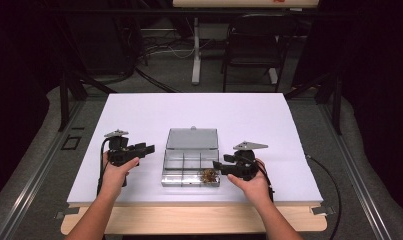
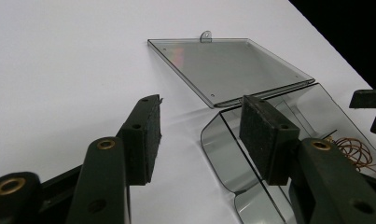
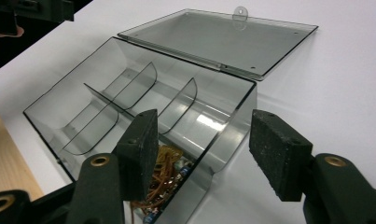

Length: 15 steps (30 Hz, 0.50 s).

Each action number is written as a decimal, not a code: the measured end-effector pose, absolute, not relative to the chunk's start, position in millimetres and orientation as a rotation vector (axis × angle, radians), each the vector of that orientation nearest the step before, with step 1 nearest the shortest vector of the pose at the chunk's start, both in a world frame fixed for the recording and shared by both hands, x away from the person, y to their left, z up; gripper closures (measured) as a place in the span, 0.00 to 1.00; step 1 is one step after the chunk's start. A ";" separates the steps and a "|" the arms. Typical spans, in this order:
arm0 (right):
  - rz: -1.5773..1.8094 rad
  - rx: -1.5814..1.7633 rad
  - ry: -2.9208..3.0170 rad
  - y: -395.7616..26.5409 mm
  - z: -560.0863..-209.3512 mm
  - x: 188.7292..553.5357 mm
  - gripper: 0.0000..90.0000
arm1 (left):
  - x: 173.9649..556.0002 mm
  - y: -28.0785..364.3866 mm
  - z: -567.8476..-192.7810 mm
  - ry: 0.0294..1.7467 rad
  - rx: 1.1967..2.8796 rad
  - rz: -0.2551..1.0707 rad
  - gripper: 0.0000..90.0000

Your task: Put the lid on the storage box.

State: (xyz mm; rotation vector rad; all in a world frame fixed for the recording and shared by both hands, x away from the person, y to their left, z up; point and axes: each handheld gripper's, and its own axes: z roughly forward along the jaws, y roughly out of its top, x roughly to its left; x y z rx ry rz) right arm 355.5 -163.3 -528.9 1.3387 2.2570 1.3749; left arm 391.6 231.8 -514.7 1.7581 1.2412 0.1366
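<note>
The right gripper (image 3: 202,154) had its fingers (image 3: 141,151) spread wide with nothing pinched, straddling the near right corner wall of the clear box (image 3: 129,93); one finger hung over the coil of copper wire (image 3: 162,179) in that corner compartment, the other outside above the table (image 3: 344,60). The left gripper (image 2: 199,140) was wide as well, fingers (image 2: 143,137) empty, one over bare table and one above the box's rounded left wall.

The box sat mid-table toward the near edge, its long axis running left to right, lid (image 1: 192,138) thrown flat open behind it with the hang tab pointing away from the person.

The right gripper view showed the curved dividers and the wire's blue-tipped ends; the left gripper view caught the lid's underside and a glimpse of the wire at its right margin. The high view gave the layout: left gripper (image 1: 139,151) just left of the box, right gripper (image 1: 221,166) at its right front corner.

Open white table lay all round, widest beyond the lid; the wooden front lip ran just behind both hands.
</note>
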 end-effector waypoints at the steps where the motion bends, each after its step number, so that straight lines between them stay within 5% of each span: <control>1: 1.371 1.346 2.258 -163.9 -528.8 356.2 0.47 | 391.6 231.7 -514.5 1.239 1.768 0.135 0.54; 15: 1.367 1.365 2.228 -165.6 -527.3 372.9 0.54 | 396.5 223.6 -517.6 1.230 1.791 0.122 0.53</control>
